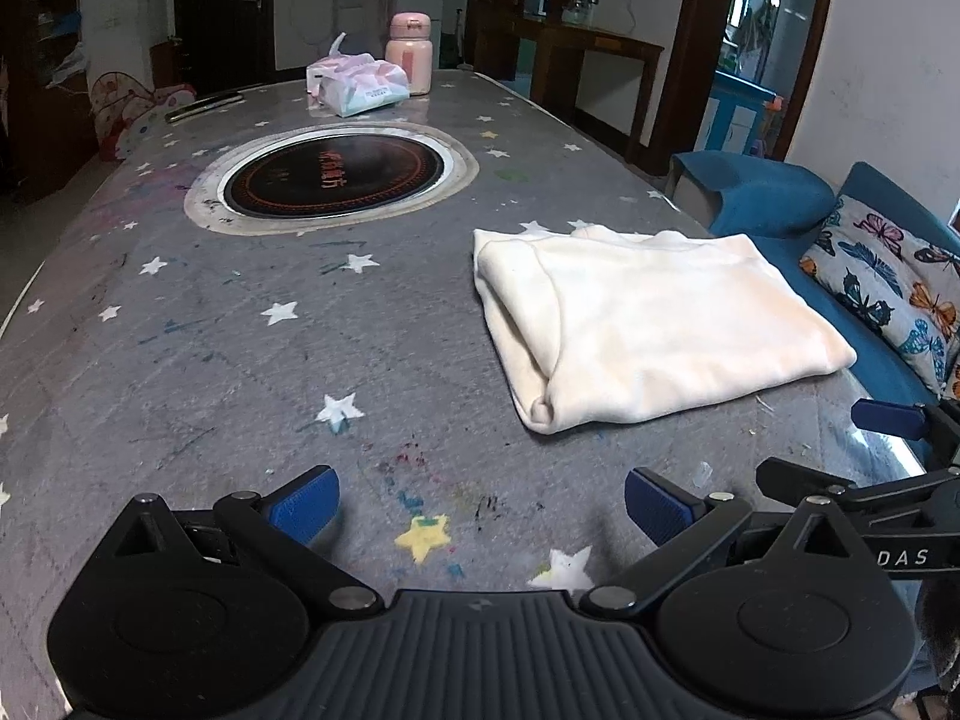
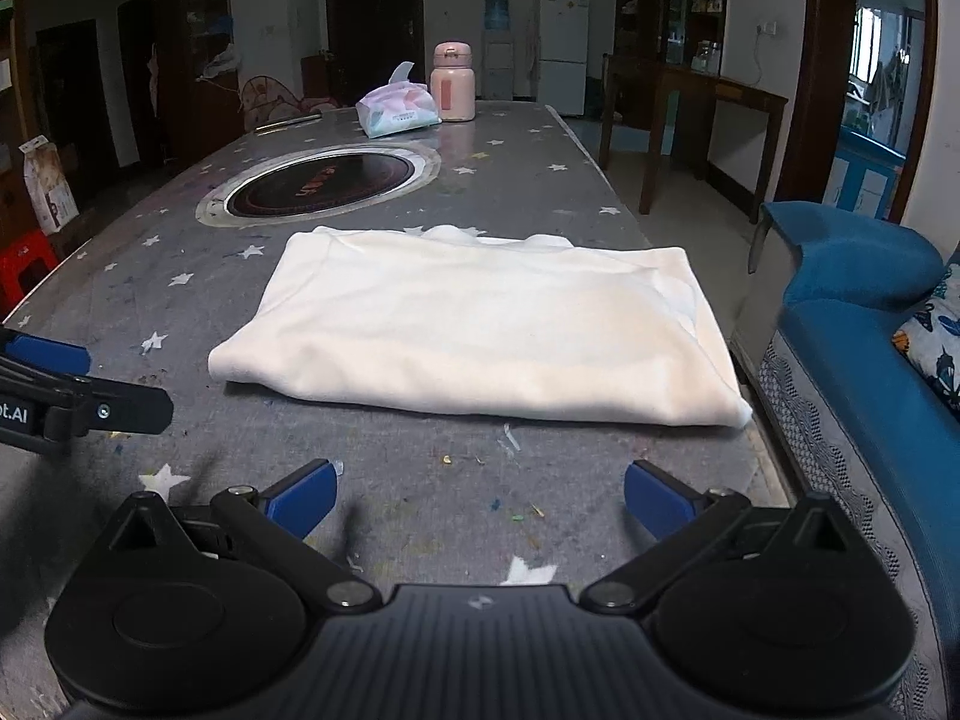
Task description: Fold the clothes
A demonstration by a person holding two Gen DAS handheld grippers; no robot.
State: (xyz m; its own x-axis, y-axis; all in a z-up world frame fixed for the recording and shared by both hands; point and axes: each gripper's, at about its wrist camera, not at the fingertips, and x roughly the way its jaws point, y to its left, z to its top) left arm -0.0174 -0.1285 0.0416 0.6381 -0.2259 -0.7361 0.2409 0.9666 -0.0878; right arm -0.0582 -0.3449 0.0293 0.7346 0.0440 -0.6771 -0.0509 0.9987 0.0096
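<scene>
A cream garment [image 1: 654,318] lies folded into a flat rectangle on the grey star-patterned table [image 1: 240,360], near its right edge. It also shows in the right wrist view [image 2: 480,330], straight ahead. My left gripper [image 1: 480,504] is open and empty, low over the table, short of the garment and to its left. My right gripper [image 2: 480,498] is open and empty, just in front of the garment's near edge. Part of the right gripper shows in the left wrist view [image 1: 888,420], and part of the left gripper shows in the right wrist view [image 2: 48,354].
A round black induction hob [image 1: 333,174] is set into the table beyond the garment. A tissue pack [image 1: 357,84] and a pink flask [image 1: 410,54] stand at the far end. A blue sofa [image 2: 870,330] with a butterfly cushion [image 1: 888,282] runs along the table's right edge.
</scene>
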